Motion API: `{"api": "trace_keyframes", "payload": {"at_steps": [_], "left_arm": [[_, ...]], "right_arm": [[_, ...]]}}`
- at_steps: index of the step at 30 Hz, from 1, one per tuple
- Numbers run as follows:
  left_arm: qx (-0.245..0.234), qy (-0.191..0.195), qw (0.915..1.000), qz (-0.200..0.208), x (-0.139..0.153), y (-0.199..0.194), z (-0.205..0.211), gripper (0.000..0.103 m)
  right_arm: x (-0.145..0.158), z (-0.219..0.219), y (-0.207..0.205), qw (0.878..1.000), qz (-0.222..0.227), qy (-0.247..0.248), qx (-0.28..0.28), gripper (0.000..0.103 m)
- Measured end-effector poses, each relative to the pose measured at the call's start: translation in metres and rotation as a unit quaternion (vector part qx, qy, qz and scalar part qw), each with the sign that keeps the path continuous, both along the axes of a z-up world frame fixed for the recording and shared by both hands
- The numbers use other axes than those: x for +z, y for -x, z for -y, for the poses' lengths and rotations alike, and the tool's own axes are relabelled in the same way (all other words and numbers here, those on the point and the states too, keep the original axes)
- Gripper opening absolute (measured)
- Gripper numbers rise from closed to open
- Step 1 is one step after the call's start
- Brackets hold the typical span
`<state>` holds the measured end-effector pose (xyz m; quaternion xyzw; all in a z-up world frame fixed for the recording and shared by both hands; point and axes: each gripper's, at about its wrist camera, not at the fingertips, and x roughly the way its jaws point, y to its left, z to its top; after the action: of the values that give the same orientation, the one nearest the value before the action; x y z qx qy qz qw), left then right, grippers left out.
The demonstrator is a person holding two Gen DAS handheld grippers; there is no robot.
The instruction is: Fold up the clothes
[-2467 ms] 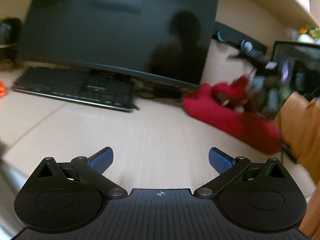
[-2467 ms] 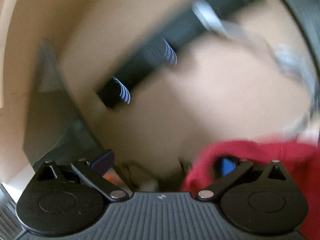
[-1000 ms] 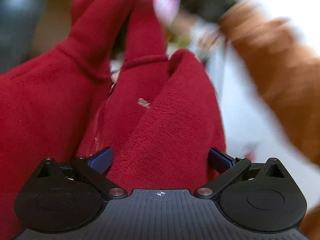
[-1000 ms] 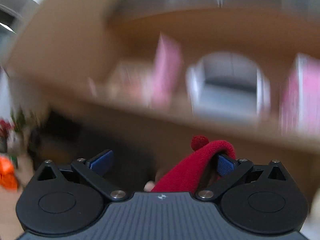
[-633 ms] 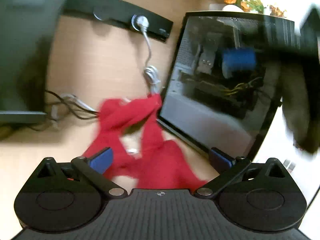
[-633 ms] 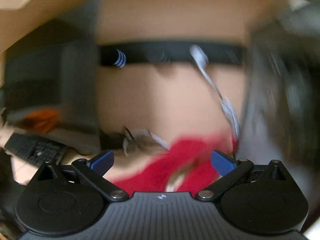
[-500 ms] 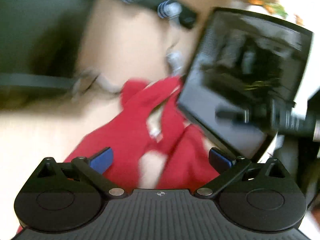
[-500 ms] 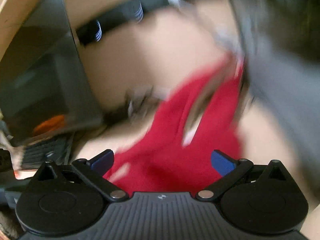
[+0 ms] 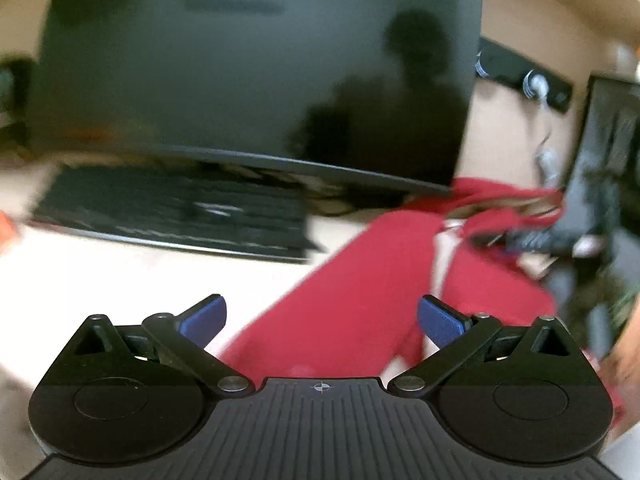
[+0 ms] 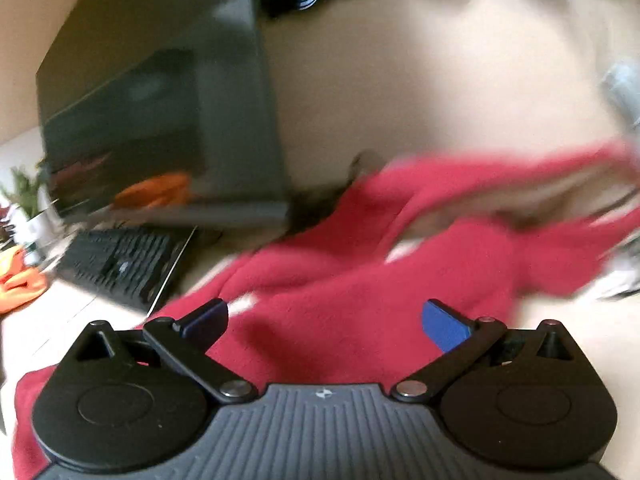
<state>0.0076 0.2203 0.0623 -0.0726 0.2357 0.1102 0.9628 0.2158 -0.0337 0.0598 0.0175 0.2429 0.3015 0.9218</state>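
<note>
Red fleece garment (image 9: 360, 280) lies spread on the light tabletop (image 9: 120, 280), stretched out from near both cameras toward the back wall, right of the keyboard. In the left wrist view it runs diagonally from the lower centre up to the right, with thin strips of it reaching toward the dark PC case (image 9: 608, 152) at the right edge. In the right wrist view the same garment (image 10: 360, 300) fills the lower middle; its far strips trail off to the right, blurred, pale tabletop showing between them.

Left gripper (image 9: 322, 316): blue-padded fingers (image 9: 204, 316) spread wide apart, nothing between them, garment lying below and beyond the gap. Right gripper (image 10: 324, 320): fingers (image 10: 444, 330) also spread wide, empty, red fabric under them; cannot tell if they touch it.

Black keyboard (image 9: 180, 216) sits left of the garment, in front of a big dark monitor (image 9: 248, 64), which carries a dim reflection of a person. The garment's far end reaches about the monitor's lower right corner. A black strip on the wall (image 9: 524, 76) with a pale cable hanging from it is behind. Right wrist view shows an orange cloth (image 10: 20, 276) at far left past the keyboard (image 10: 120, 264), and a small plant (image 10: 24, 196) above it. Both views motion-blurred.
</note>
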Motion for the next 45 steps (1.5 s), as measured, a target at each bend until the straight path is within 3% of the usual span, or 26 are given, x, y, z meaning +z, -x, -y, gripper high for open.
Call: {"api": "trace_keyframes", "payload": {"at_steps": [2, 4, 7, 10, 12, 15, 17, 20, 22, 24, 28, 30, 34, 36, 38, 40, 42, 45], "left_arm": [[0.003, -0.035, 0.9994, -0.001, 0.006, 0.013, 0.006, 0.103], [0.002, -0.057, 0.9984, -0.006, 0.004, 0.026, 0.009, 0.103], [-0.007, -0.048, 0.9987, -0.015, -0.003, 0.029, 0.019, 0.103], [-0.022, -0.019, 0.9994, -0.021, -0.012, 0.022, 0.027, 0.103], [-0.036, -0.022, 0.9989, -0.022, -0.013, 0.017, 0.034, 0.103], [-0.065, -0.036, 0.9970, -0.021, -0.010, 0.016, 0.048, 0.103], [-0.095, -0.049, 0.9941, -0.021, -0.006, 0.021, 0.060, 0.103], [-0.143, -0.071, 0.9869, -0.025, -0.008, 0.026, 0.081, 0.103], [-0.167, -0.068, 0.9833, -0.025, -0.013, 0.019, 0.098, 0.103], [-0.183, -0.068, 0.9805, -0.024, -0.018, 0.010, 0.116, 0.103], [-0.176, -0.110, 0.9776, -0.036, -0.038, -0.015, 0.146, 0.103], [-0.166, -0.138, 0.9751, -0.050, -0.048, -0.024, 0.145, 0.103], [-0.142, -0.208, 0.9657, -0.063, -0.040, -0.018, 0.117, 0.103], [-0.095, -0.262, 0.9594, -0.044, -0.023, -0.005, 0.095, 0.103], [-0.088, -0.257, 0.9606, -0.058, -0.016, 0.004, 0.077, 0.103], [-0.083, -0.253, 0.9609, -0.074, -0.012, 0.012, 0.062, 0.103], [-0.097, -0.256, 0.9562, -0.103, -0.026, 0.016, 0.062, 0.103], [-0.121, -0.255, 0.9518, -0.121, -0.033, 0.012, 0.064, 0.103]], "right_arm": [[0.026, 0.020, 0.039, 0.999, 0.044, 0.024, -0.010, 0.103], [0.040, 0.032, 0.091, 0.994, 0.080, 0.078, 0.013, 0.103], [0.030, 0.033, 0.158, 0.984, 0.068, 0.145, 0.077, 0.103], [0.013, 0.024, 0.205, 0.979, 0.040, 0.156, 0.127, 0.103], [-0.003, 0.005, 0.220, 0.969, 0.065, 0.198, 0.133, 0.103], [-0.009, -0.015, 0.211, 0.939, 0.148, 0.300, 0.075, 0.103], [0.028, 0.002, 0.196, 0.931, 0.214, 0.295, -0.023, 0.103], [0.101, 0.049, 0.181, 0.926, 0.259, 0.221, -0.163, 0.103], [0.123, 0.069, 0.176, 0.913, 0.282, 0.213, -0.205, 0.103], [0.127, 0.078, 0.175, 0.906, 0.287, 0.221, -0.219, 0.103], [0.121, 0.097, 0.183, 0.908, 0.267, 0.229, -0.229, 0.103], [0.104, 0.095, 0.186, 0.900, 0.265, 0.258, -0.230, 0.103], [0.066, 0.118, 0.203, 0.883, 0.234, 0.326, -0.243, 0.103], [0.045, 0.128, 0.211, 0.904, 0.182, 0.321, -0.216, 0.103], [0.023, 0.132, 0.222, 0.920, 0.136, 0.321, -0.180, 0.103], [0.002, 0.122, 0.229, 0.922, 0.114, 0.340, -0.145, 0.103], [-0.013, 0.112, 0.233, 0.922, 0.100, 0.354, -0.123, 0.103], [-0.010, 0.106, 0.231, 0.919, 0.118, 0.354, -0.128, 0.103]]}}
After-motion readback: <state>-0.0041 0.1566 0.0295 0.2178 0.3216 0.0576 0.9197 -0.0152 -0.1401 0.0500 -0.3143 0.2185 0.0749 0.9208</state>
